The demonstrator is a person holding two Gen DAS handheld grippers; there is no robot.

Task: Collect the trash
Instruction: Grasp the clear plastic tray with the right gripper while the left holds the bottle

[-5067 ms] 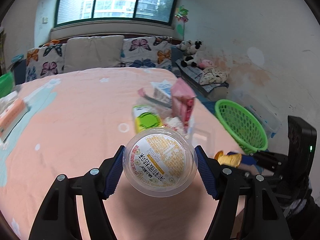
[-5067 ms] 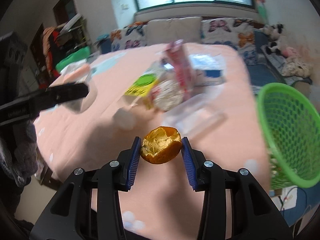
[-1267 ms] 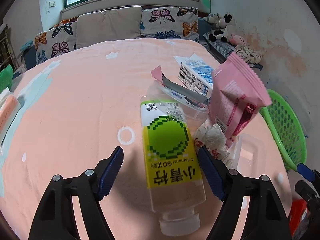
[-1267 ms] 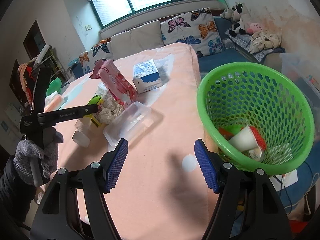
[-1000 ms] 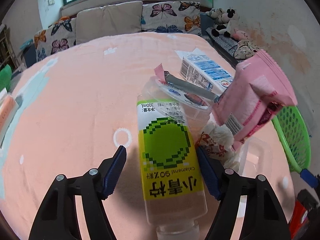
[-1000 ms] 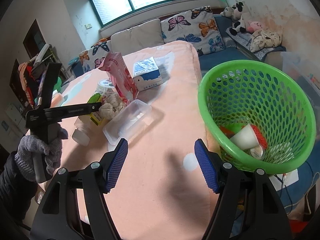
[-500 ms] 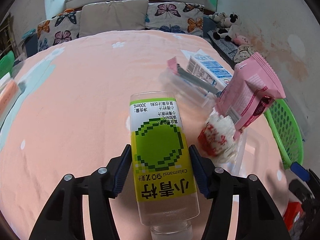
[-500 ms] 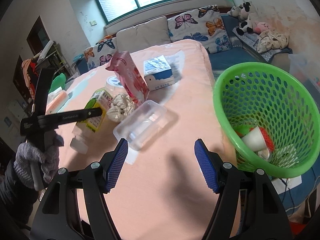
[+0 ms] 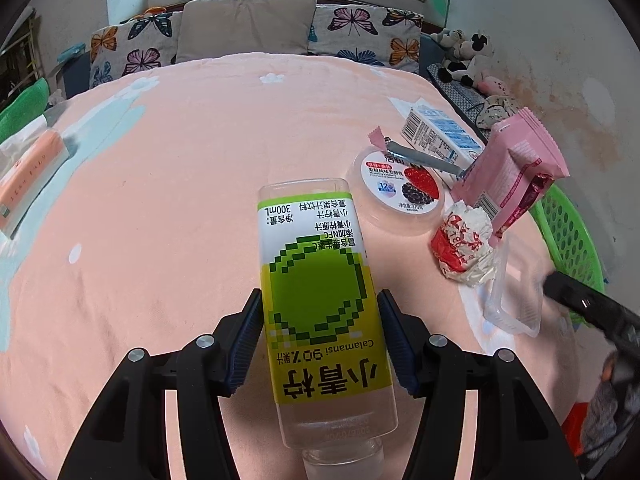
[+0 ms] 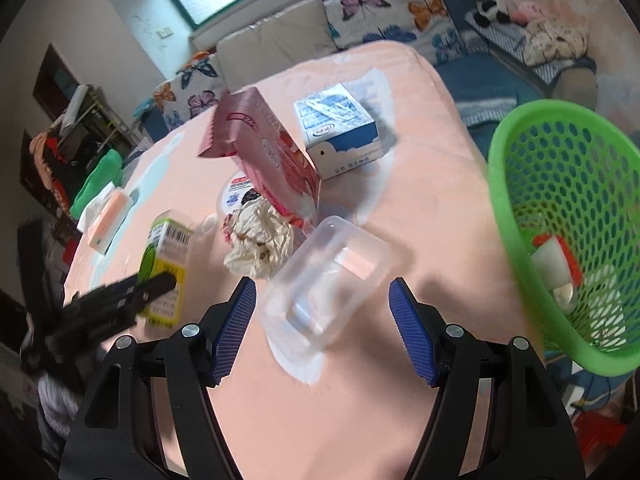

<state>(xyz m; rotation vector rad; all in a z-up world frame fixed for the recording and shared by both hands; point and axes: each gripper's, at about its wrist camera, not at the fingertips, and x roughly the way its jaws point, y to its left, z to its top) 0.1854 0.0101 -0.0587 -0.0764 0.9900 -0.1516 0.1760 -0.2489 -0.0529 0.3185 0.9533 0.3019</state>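
Observation:
My left gripper (image 9: 320, 322) is shut on a clear juice bottle (image 9: 316, 264) with a green and yellow label, cap towards the camera, over the pink tablecloth (image 9: 180, 184). My right gripper (image 10: 322, 296) stands open, its blue pads on either side of a clear plastic container (image 10: 328, 276) without touching it. Behind the container lie a crumpled wrapper (image 10: 260, 240), a pink snack bag (image 10: 260, 148) and a blue-and-white milk carton (image 10: 340, 136). A yogurt cup (image 9: 400, 188) sits beside the bottle. The green basket (image 10: 502, 208) at the right holds several pieces of trash.
The basket stands just off the table's right edge. An orange box (image 9: 28, 168) lies at the table's far left. A sofa with butterfly cushions (image 9: 352, 28) runs behind the table. Soft toys (image 9: 464, 52) sit by the wall at the right.
My left gripper's jaws closed onto the juice bottle and drew it away from the other trash. My right gripper swung left from the basket until the clear container lay between its fingers.

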